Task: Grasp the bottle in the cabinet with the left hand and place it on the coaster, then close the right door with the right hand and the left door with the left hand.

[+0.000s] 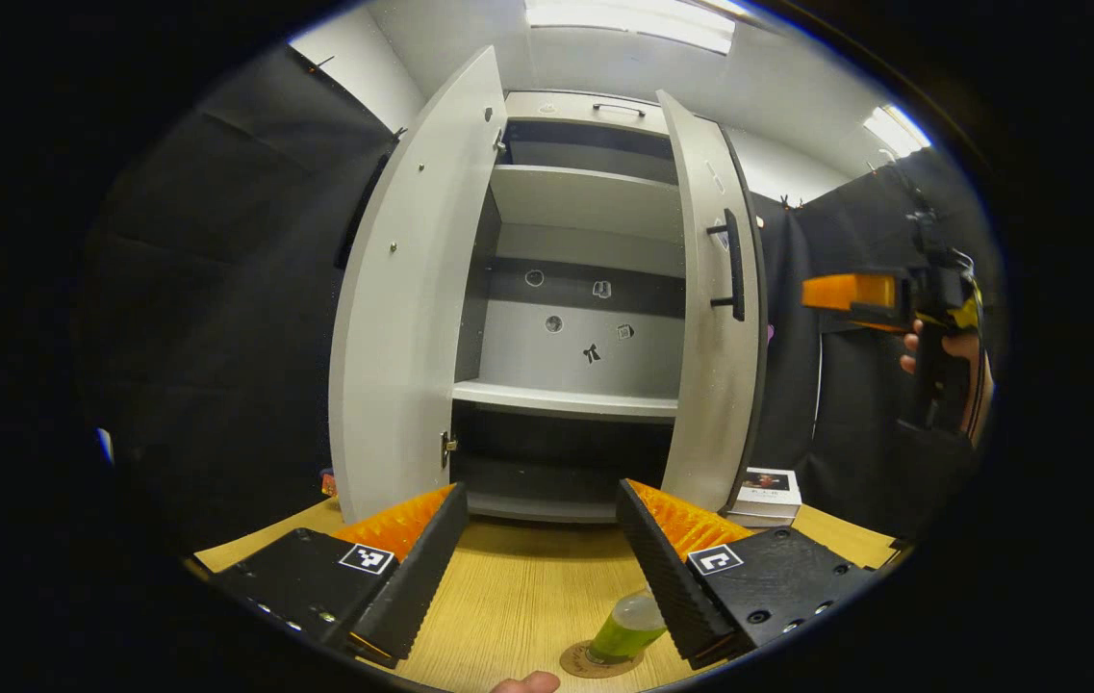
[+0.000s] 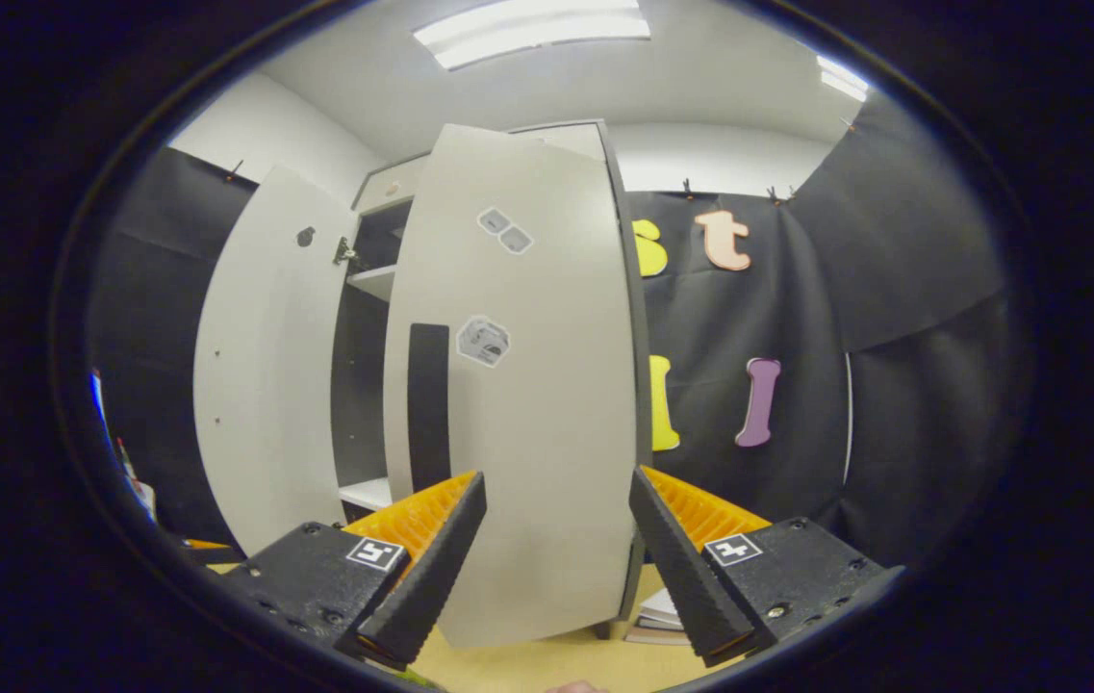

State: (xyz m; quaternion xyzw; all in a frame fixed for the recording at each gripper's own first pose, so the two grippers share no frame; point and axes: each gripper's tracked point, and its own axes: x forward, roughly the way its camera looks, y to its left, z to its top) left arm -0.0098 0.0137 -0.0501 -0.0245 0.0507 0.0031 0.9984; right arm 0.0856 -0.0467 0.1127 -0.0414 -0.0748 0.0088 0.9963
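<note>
Wooden table (image 1: 518, 587), cabinet (image 1: 585, 500), coaster (image 1: 577, 662) (bottle (image 1: 625, 628) atop), book (image 1: 766, 493)

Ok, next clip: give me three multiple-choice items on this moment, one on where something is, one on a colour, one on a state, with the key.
1. Where is the small green plastic bottle?
A. on the cabinet's middle shelf
B. on the round cork coaster on the wooden table
C. between the left gripper's fingers

2. What colour is the long handle on the grey cabinet's right door?
A. black
B. white
C. yellow

3. How do the cabinet's two doors stand?
A. both shut
B. left shut, right open
C. both open

Key: B, the left gripper view shows the bottle upright on the coaster, beside the open left gripper. A, the handle is a dark bar against the pale door. C, the left door and the right door both swing outward, and the shelves show between them.
</note>
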